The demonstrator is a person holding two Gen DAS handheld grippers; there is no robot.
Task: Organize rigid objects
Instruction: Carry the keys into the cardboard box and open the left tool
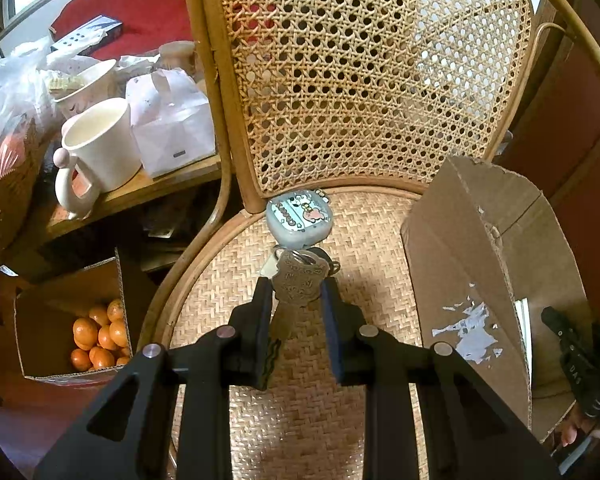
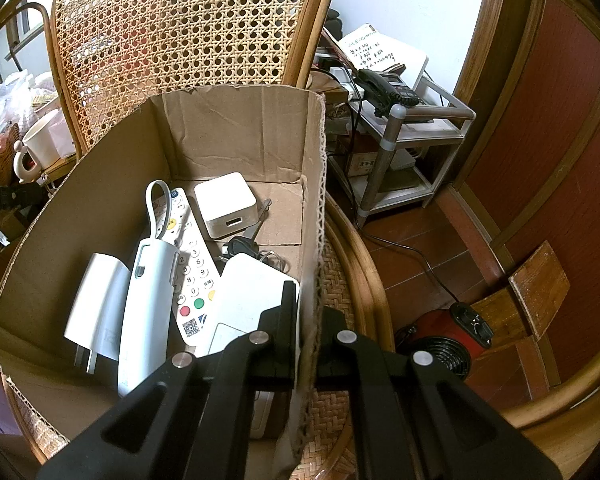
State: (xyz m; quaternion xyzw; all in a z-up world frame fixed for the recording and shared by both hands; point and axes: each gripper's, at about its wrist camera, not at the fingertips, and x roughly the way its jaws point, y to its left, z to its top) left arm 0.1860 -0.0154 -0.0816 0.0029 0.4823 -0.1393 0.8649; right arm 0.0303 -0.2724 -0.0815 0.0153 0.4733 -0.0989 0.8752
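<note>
Black fingers of the left gripper (image 1: pixel 296 308) pinch a brass key (image 1: pixel 294 292) by its head at frame centre; its blue cartoon fob (image 1: pixel 299 220) trails above, at the back edge of the woven chair seat (image 1: pixel 300 420). The right gripper (image 2: pixel 306 344), pressed together, clamps the near wall of the cardboard box (image 2: pixel 236 128), judged to be steadying it for the drop. Inside lie a remote (image 2: pixel 190 264), a square white adapter (image 2: pixel 225 204), a plug (image 2: pixel 96 304) and a white tube-shaped device (image 2: pixel 148 300). The box stands on the seat at right of the left view. Beyond: a cane chair back (image 1: pixel 360 60), a mug (image 1: pixel 100 144) upper left, oranges (image 1: pixel 100 340) lower left, a red fan heater (image 2: pixel 448 340) on the floor.
</note>
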